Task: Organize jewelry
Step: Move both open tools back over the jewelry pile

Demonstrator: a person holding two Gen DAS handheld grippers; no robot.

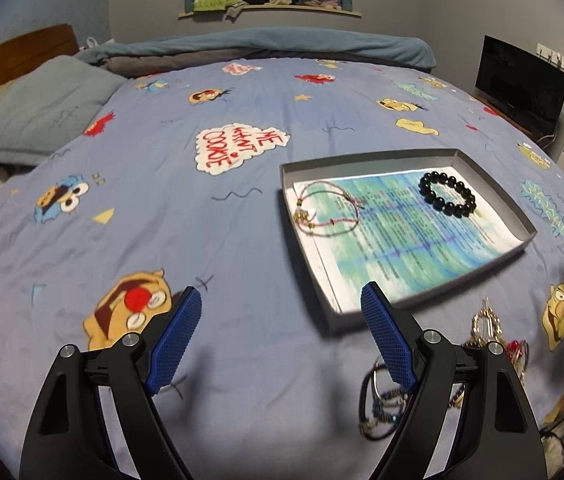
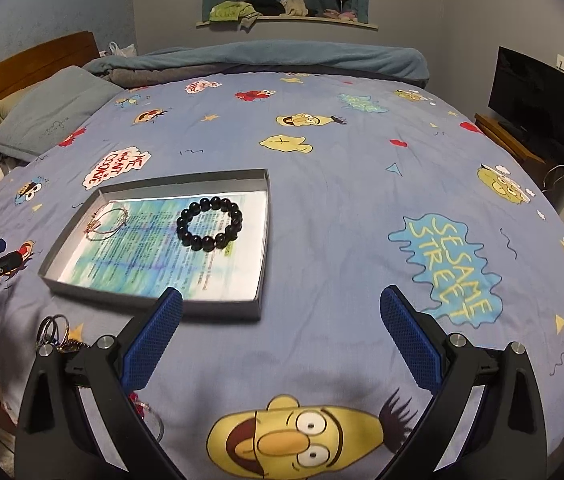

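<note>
A periwinkle-blue bedspread [image 2: 342, 184] printed with yellow, red and blue cartoon faces carries a grey tray [image 2: 264, 240] lined with blue-green printed paper [image 2: 154, 256], a glossy black bead bracelet [image 2: 209, 222] and a pink cord bracelet [image 1: 328, 212].

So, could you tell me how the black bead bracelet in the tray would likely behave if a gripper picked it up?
The bracelet is round, glossy beads, so the jaws may slip. Strung as a loop, it would probably sag. It lies flat on paper in the tray, so it may slide if pushed.
</note>
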